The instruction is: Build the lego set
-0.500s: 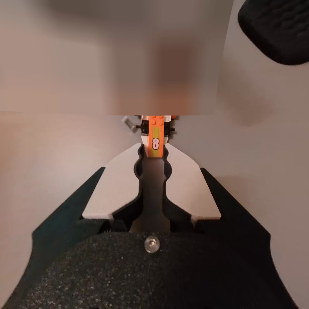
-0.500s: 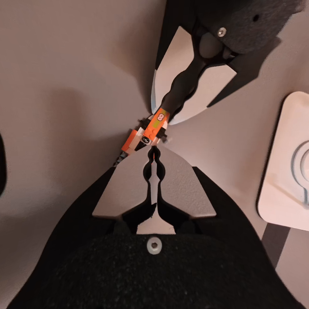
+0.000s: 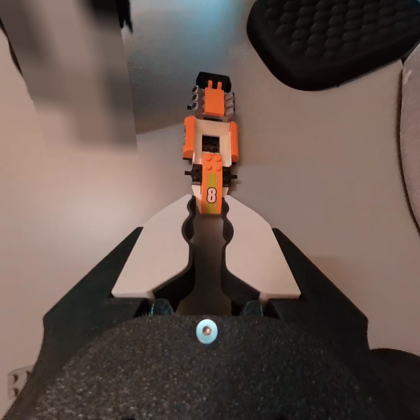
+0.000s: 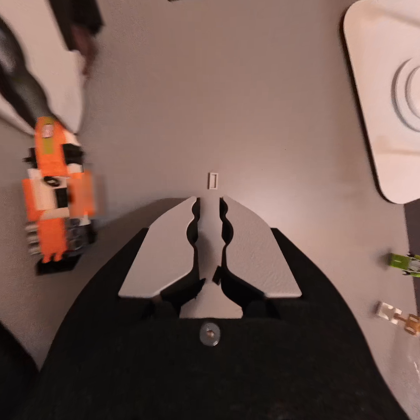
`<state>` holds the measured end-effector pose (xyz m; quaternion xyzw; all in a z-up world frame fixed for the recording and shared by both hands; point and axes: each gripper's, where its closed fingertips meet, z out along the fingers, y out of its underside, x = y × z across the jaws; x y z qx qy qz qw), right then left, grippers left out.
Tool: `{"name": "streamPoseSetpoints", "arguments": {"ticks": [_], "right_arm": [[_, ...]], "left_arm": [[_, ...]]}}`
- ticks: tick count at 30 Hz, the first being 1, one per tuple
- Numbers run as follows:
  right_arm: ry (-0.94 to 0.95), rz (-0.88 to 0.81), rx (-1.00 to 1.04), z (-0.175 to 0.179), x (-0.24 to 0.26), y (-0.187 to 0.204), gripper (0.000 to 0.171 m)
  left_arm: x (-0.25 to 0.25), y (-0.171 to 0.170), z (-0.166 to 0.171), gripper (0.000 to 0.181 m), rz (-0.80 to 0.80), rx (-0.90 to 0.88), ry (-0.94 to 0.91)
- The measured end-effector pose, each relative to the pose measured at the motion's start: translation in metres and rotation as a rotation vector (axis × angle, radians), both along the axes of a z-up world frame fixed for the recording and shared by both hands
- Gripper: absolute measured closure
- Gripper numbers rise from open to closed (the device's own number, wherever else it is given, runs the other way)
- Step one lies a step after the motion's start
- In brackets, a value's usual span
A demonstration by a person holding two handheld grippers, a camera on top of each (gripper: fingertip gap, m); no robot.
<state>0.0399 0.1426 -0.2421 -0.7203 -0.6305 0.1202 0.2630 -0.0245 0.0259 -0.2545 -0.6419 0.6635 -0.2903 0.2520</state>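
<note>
— Up front, what does the left hand-held gripper (image 3: 210,205) hold?

— An orange-and-white lego car (image 3: 211,145), pinched by its numbered nose between the white fingertips (image 3: 179,204) and raised clear of the grey worktop (image 3: 68,204).

— And the right hand-held gripper (image 4: 209,200)?

— Slightly parted and holding nothing, it hovers over the worktop with a small grey lego piece (image 4: 213,180) lying just beyond its tips.

— Anything else nearby?

— A white tray (image 4: 372,113) sits to the right, with a green piece (image 4: 404,268) and a clear piece (image 4: 386,311) loose near the edge.
</note>
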Motion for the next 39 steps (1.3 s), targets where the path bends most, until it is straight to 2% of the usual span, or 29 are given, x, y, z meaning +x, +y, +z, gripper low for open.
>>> {"name": "streamPoseSetpoints", "arguments": {"ticks": [6, 8, 9, 11, 14, 18, 21, 23, 28, 34, 37, 39], "right_arm": [[-0.038, 0.018, -0.112, -0.02, -0.013, 0.01, 0.152], [-0.04, 0.029, -0.167, -0.021, -0.015, 0.008, 0.155], [-0.045, 0.034, -0.192, -0.022, -0.015, 0.007, 0.163], [-0.024, 0.049, -0.241, -0.018, -0.015, -0.001, 0.164], [0.209, 0.055, -0.481, 0.014, -0.036, -0.04, 0.164], [0.615, 0.099, -0.848, 0.078, -0.059, -0.1, 0.164], [0.78, 0.14, -0.972, 0.094, -0.058, -0.131, 0.164], [0.855, 0.158, -1.029, 0.1, -0.055, -0.142, 0.164], [0.902, 0.222, -1.068, 0.111, -0.048, -0.162, 0.164], [0.846, 0.281, -1.022, 0.119, -0.048, -0.187, 0.164], [0.864, 0.27, -0.995, 0.126, -0.046, -0.19, 0.164], [0.923, 0.217, -0.922, 0.133, -0.046, -0.182, 0.164]], "left_arm": [[-0.008, 0.001, 0.026, 0.157, 0.06, -0.002, -0.096], [-0.011, 0.011, 0.034, 0.156, 0.107, 0.038, -0.131], [-0.012, 0.016, 0.037, 0.156, 0.132, 0.063, -0.15], [-0.013, 0.027, 0.045, 0.155, 0.184, 0.105, -0.193], [-0.011, 0.037, 0.062, 0.157, 0.215, 0.25, -0.267], [0.002, 0.019, 0.089, 0.161, 0.126, 0.388, -0.393], [0.009, -0.005, 0.113, 0.166, 0.016, 0.451, -0.493], [0.013, -0.02, 0.116, 0.167, -0.069, 0.487, -0.477], [0.021, -0.044, 0.119, 0.17, -0.176, 0.515, -0.439], [0.027, -0.069, 0.129, 0.176, -0.23, 0.56, -0.424], [0.028, -0.074, 0.134, 0.178, -0.179, 0.547, -0.428], [0.028, -0.065, 0.138, 0.178, -0.054, 0.461, -0.445]]}}
